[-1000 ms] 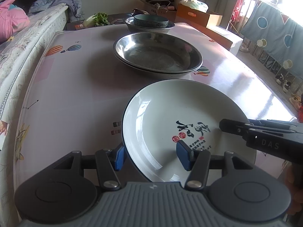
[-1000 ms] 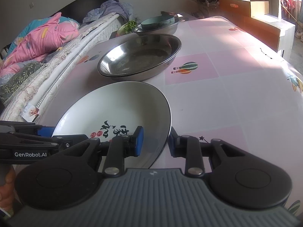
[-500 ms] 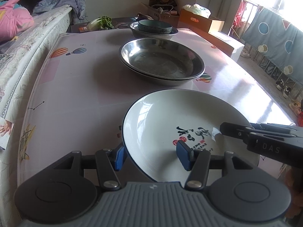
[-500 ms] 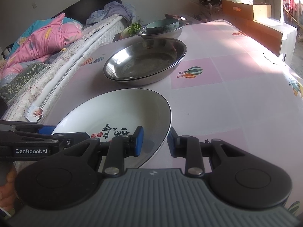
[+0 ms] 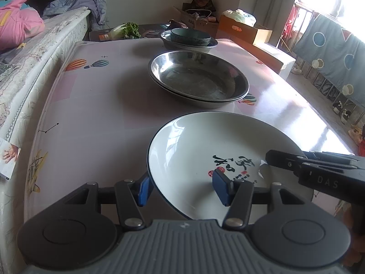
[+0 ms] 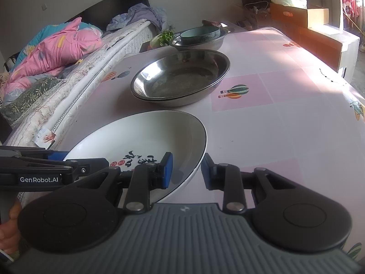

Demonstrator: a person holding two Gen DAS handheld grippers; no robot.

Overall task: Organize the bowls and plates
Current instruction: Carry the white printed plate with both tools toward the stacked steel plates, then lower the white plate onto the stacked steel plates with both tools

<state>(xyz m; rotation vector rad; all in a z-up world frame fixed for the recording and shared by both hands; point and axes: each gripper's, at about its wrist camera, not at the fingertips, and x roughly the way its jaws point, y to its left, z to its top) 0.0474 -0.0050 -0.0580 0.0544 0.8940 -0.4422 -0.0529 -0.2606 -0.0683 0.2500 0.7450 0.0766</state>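
We work at a table [image 5: 95, 105] covered with a glossy pink-and-white cloth printed with hot-air balloons. A bed [image 6: 75, 68] piled with pink bedding runs along its left edge, and cardboard boxes [image 5: 245, 30] stand past the far right corner by a bright window. A leafy vegetable [image 5: 127, 29] lies beyond the far end.

In the middle of the table sit two steel pans [image 5: 198, 77], nested one in the other. Farther back a teal bowl [image 5: 190, 37] rests inside another steel bowl [image 5: 211, 43].

The white plate [image 5: 200, 150], with black calligraphy and red seals, is at the near end, just in front of the pans and apart from them. We hold it between both tools, tilted so its right side sits higher; whether its left edge touches the cloth we cannot tell.

Our left gripper [image 5: 182, 188] points down at a slant, its blue pads straddling the plate's near-left rim, one outside, one over the inner face; they stand fairly wide and do not look pressed on it. Our right gripper [image 6: 186, 170] also slants down, its jaws narrow, one pad inside and one outside the plate's right rim, pinching it. A hand [image 6: 9, 230] shows at the lower left of the right view.
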